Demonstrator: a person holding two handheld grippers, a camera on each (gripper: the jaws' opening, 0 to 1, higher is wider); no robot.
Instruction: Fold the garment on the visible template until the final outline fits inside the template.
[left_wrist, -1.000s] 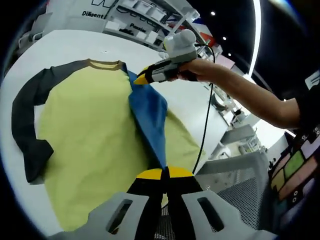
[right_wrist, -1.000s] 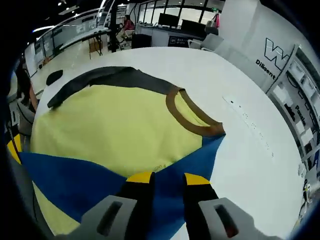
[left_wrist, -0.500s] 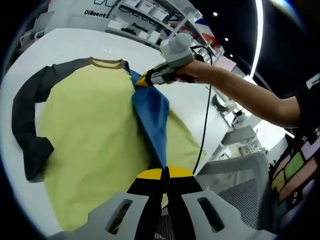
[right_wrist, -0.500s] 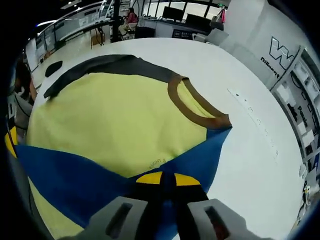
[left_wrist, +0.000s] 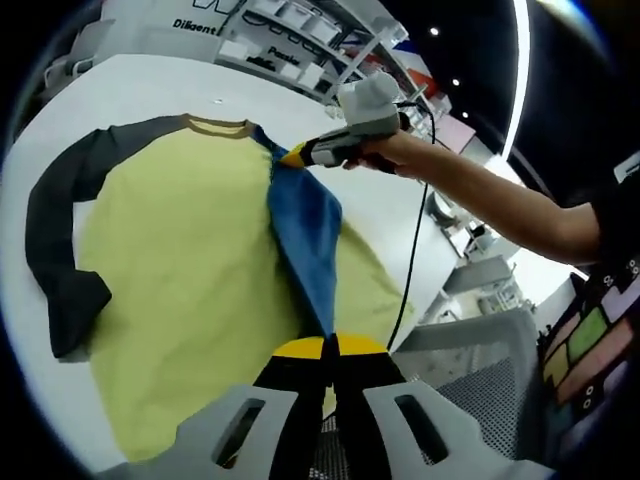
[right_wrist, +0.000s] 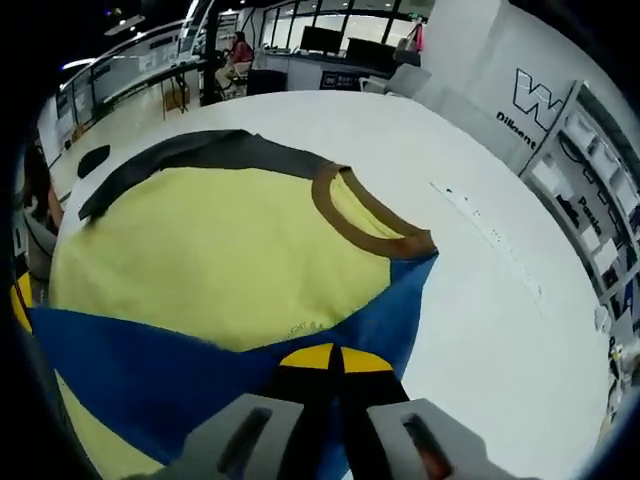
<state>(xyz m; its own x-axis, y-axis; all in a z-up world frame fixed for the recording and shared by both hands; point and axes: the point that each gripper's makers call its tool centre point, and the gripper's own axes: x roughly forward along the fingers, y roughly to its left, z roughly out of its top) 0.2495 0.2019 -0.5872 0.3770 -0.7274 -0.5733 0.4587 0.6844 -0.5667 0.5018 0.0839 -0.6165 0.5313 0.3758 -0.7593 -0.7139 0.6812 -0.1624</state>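
A yellow shirt lies flat on the white table, with a brown collar and a dark grey sleeve spread out to its side. Its blue sleeve is drawn across the yellow body. My left gripper is shut on the sleeve's near end. At the shoulder end by the collar, my right gripper, held by a person's hand, is shut on the same blue sleeve. In the right gripper view its jaws meet over blue cloth.
Bare white table runs to the right of the collar, with a line of small marks. A mesh chair and a black cable sit by the table's near edge. Shelving stands behind the table.
The right gripper's jaws, apart a second ago, have shut on the blue sleeve by the collar and shifted slightly with it. The left gripper has kept its hold.
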